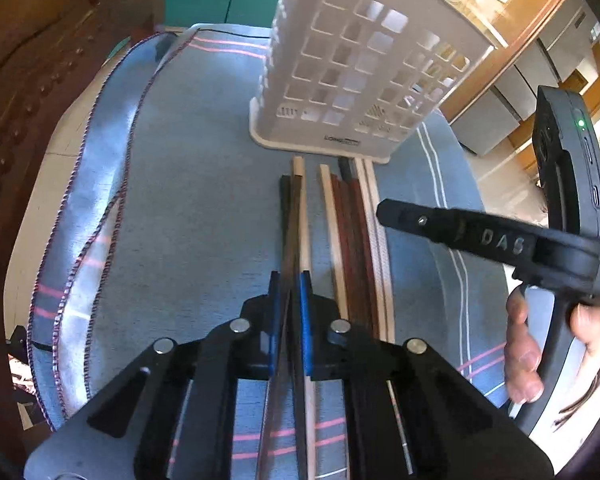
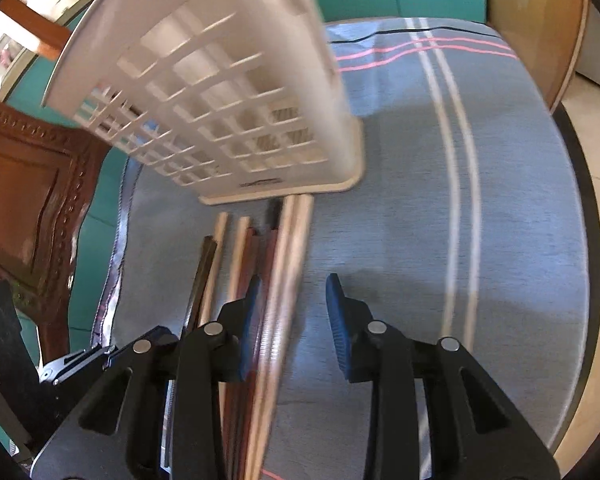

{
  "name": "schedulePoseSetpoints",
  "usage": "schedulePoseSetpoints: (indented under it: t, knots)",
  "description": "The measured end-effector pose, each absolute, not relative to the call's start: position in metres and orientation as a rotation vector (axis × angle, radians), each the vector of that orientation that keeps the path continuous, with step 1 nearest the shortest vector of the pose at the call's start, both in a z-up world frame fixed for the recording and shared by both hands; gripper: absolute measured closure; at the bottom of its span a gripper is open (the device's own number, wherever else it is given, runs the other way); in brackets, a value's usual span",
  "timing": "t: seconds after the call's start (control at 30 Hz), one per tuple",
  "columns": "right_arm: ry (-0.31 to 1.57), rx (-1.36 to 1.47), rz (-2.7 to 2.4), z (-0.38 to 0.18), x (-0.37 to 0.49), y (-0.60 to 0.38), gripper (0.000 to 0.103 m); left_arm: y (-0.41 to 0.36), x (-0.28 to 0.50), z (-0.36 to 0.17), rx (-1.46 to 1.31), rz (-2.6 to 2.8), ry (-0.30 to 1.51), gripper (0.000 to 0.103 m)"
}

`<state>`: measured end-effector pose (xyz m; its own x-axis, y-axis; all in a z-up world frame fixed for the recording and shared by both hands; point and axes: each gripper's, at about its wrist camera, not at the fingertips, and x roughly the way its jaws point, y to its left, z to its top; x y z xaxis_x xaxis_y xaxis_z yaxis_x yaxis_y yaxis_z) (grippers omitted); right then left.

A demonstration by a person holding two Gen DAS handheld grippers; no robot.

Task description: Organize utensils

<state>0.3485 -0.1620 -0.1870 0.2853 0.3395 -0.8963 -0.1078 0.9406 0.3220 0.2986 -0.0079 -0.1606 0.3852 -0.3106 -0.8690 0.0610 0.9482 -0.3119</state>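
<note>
**Left wrist view: tongs pinched on a dark chopstick before the white holder**

Left wrist view shows the left tongs (image 1: 289,292) drawn narrow, their blue pads clamping a dark chopstick (image 1: 287,232) that runs away toward the far side. Just right of it lie more chopsticks (image 1: 354,236), pale, reddish-brown and white, side by side on the blue striped cloth (image 1: 204,184) covering the bench. Their far ends reach close to the foot of a white perforated utensil holder (image 1: 360,68), which stands upright at the far side; a small dark label on its base rim is too blurred to read. On the right, a hand (image 1: 524,356) grips the other tool, whose black arm bears raised letters reading "DAS".

Right wrist view shows the right tongs (image 2: 296,312) spread wide over the cloth, the chopsticks passing by the left pad.
</note>
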Motion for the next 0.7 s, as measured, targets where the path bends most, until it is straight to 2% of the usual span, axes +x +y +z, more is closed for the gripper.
schedulePoseSetpoints:
  t: [0.1,0.17,0.2,0.27,0.3,0.33,0.57,0.7]
  knots:
    - [1.207,0.1,0.259,-0.192,0.349,-0.138,0.07,-0.008,0.3,-0.165,-0.228,-0.223,1.168,0.089]
    - [1.188,0.044,0.265,-0.192,0.348,-0.127,0.071,-0.001,0.297,-0.164,-0.22,-0.22,1.176,0.082]
    - [1.187,0.043,0.287,-0.192,0.347,-0.124,0.077,0.004,0.294,-0.164,-0.218,-0.219,1.179,0.08]
    - [1.185,0.026,0.29,-0.191,0.346,-0.121,0.08,0.003,0.295,-0.165,-0.214,-0.214,1.183,0.077]
    - [1.184,0.022,0.288,-0.19,0.345,-0.123,0.09,0.001,0.294,-0.166,-0.213,-0.211,1.184,0.077]
    - [1.192,0.023,0.292,-0.188,0.344,-0.127,0.094,0.0,0.294,-0.167,-0.213,-0.206,1.186,0.076]
    - [1.231,-0.006,0.269,-0.184,0.339,-0.162,0.095,0.01,0.288,-0.16,-0.222,-0.191,1.183,0.067]
    - [1.226,0.019,0.24,-0.176,0.338,-0.189,0.094,0.007,0.288,-0.159,-0.215,-0.185,1.179,0.065]
